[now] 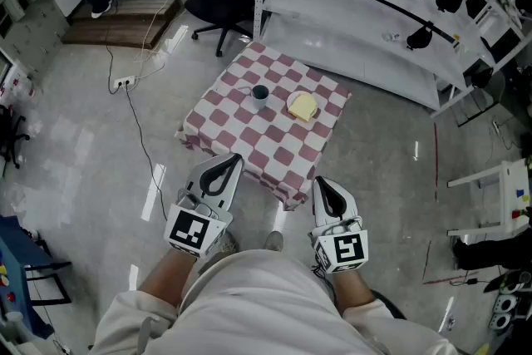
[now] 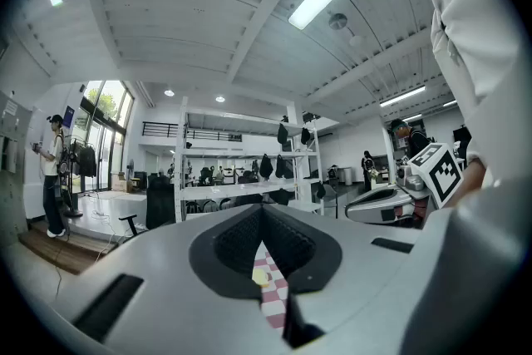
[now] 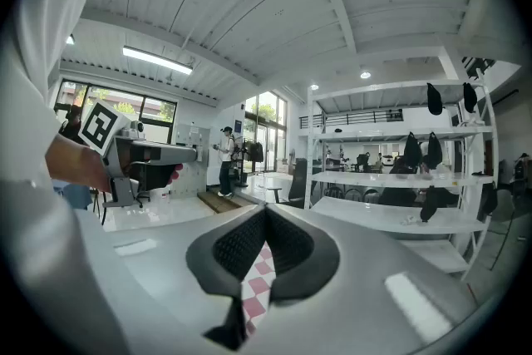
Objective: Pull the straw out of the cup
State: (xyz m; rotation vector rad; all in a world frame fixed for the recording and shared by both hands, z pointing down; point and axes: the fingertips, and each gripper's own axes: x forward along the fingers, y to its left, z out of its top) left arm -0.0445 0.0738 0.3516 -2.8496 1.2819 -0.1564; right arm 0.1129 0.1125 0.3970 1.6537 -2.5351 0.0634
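The left tool [image 1: 233, 159] and the right tool [image 1: 321, 181] are held level and side by side, each with its jaws drawn together at the tips and nothing gripped between them. The cup [image 1: 260, 93] is seen well ahead of both tools, untouched, on the chequered worktop [image 1: 249, 147], a yellow object [image 1: 302, 106] near it; the straw is too small to be made out.
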